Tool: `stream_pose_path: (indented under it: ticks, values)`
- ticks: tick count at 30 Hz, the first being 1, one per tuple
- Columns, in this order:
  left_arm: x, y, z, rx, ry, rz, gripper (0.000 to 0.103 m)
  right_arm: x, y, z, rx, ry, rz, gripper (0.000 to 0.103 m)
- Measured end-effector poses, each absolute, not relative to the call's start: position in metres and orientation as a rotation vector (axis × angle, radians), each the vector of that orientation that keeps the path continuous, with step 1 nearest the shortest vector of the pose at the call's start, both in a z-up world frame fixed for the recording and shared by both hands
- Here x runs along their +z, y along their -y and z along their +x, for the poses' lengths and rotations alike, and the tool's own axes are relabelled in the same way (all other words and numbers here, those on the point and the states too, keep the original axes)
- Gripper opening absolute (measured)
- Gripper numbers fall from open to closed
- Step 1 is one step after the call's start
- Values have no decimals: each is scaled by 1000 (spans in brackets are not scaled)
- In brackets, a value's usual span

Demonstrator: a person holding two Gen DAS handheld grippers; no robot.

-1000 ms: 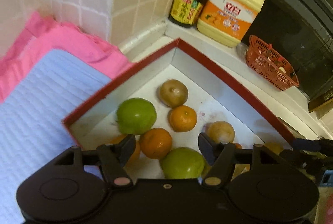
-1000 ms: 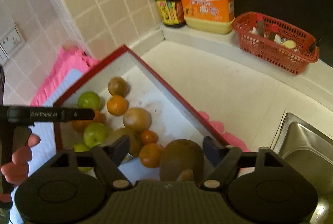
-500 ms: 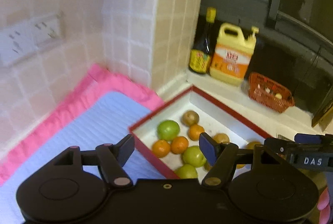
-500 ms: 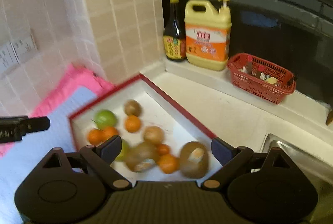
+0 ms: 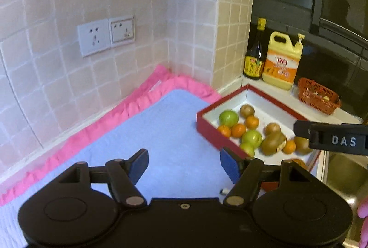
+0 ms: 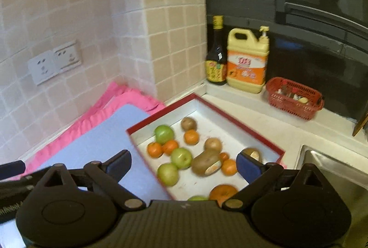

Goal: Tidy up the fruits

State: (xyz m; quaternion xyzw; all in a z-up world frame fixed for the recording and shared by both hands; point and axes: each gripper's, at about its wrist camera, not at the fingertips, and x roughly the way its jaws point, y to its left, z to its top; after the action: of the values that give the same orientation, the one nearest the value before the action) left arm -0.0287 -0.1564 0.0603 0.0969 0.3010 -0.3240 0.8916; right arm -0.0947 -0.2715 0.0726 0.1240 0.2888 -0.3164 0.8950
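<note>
Now my left gripper (image 5: 184, 162) has its blue-padded black jaws spread apart with nothing between them, hanging over the pale blue quilted mat (image 5: 165, 132) that lies on a pink cloth (image 5: 128, 107). They have just been opening a little more. My right gripper (image 6: 184, 164) has its jaws spread very wide, and they have just been opening too. Nothing is pinched in them; they float above the fruit.

All the fruits sit loose in the flat red-rimmed box with a white inside (image 6: 220, 114), on the white counter by the tiled wall. I see green apples (image 6: 163, 133), small orange mandarins (image 6: 191, 136) and brown kiwis (image 6: 188, 123). One big brown kiwi with a sticker (image 6: 207, 165) is blurry.

White letters "DAS" show on the side of my right tool in the left view. A dark sauce bottle with a yellow label (image 6: 216, 56) and a yellow soap jug with an orange label (image 6: 248, 61) stand behind; their words are too small to read. A red plastic mesh basket (image 6: 294, 98) sits near them.
</note>
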Motion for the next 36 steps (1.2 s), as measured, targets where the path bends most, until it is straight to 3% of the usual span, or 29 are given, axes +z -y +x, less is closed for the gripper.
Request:
stream_pose_path:
  ticks: [36]
  values:
    - [38,132,-17,-665,-688,170,82,55,250,-64,-637,-692,213,99]
